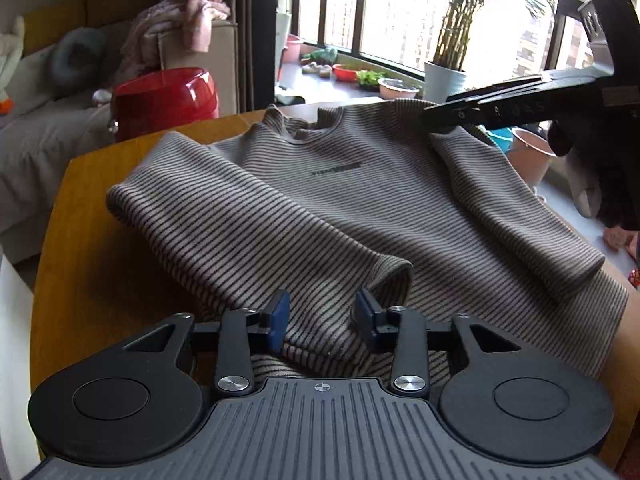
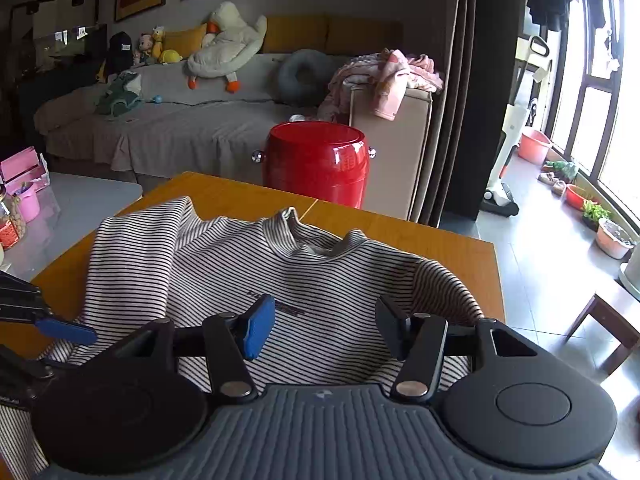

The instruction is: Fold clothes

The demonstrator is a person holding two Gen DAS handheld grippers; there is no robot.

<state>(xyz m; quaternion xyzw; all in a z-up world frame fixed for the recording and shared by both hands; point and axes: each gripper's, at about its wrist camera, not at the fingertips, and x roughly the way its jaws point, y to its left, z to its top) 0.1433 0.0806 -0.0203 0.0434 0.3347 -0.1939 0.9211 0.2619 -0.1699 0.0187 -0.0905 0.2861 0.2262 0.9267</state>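
Note:
A grey-and-black striped long-sleeved shirt (image 1: 360, 200) (image 2: 248, 264) lies front up on the wooden table (image 1: 88, 240) (image 2: 400, 232), collar at the far side. Both sleeves are folded in across its body. My left gripper (image 1: 322, 318) is open low over the near hem, with the left sleeve's cuff lying between its blue pads (image 1: 280, 320); one of those pads (image 2: 66, 330) also shows in the right wrist view. My right gripper (image 2: 324, 326) hovers open over the shirt's chest with nothing in it. In the left wrist view the right gripper (image 1: 440, 118) appears side-on by the shirt's right shoulder.
A red barrel stool (image 1: 164, 100) (image 2: 316, 164) stands just beyond the table's far edge, with a grey sofa (image 2: 160, 120) behind it. A grey side table (image 2: 80, 200) carries pink items. A potted plant (image 1: 448, 76) and basins line the window.

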